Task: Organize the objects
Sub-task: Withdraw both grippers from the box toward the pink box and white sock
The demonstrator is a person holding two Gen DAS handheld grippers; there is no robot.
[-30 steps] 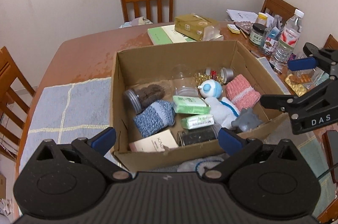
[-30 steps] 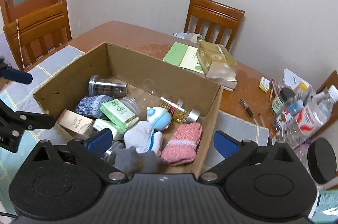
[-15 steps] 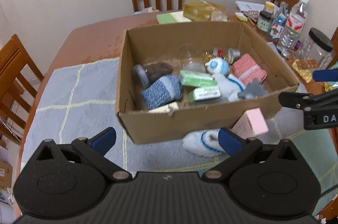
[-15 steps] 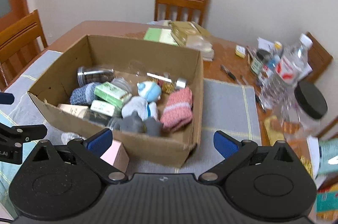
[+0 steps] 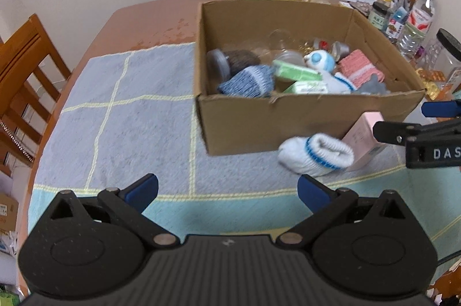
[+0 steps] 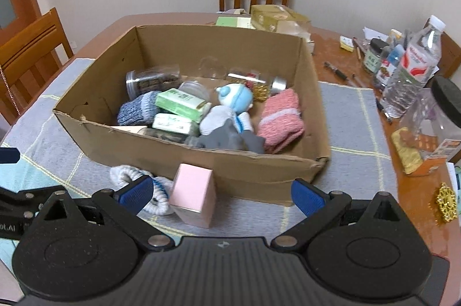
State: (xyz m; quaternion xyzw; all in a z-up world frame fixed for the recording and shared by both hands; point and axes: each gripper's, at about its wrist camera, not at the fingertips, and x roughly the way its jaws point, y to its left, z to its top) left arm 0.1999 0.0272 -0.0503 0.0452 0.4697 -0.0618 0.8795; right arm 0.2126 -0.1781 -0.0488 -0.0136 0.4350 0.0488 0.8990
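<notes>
Left claw (image 5: 227, 189) gapes wide, holding nothing; ahead to its right lie a white sock (image 5: 315, 154) and a pink box (image 5: 363, 139) against the cardboard box (image 5: 276, 124). Right claw (image 6: 222, 195), also spread and holding nothing, has the pink box between its tips, bottles (image 6: 412, 69) far right.

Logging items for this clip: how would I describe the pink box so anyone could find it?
Start at the open cardboard box on the blue checked cloth. Just outside its near wall stands the small pink box, beside a rolled white sock with blue trim. It is the only pink, hard-edged carton outside the cardboard box.
</notes>
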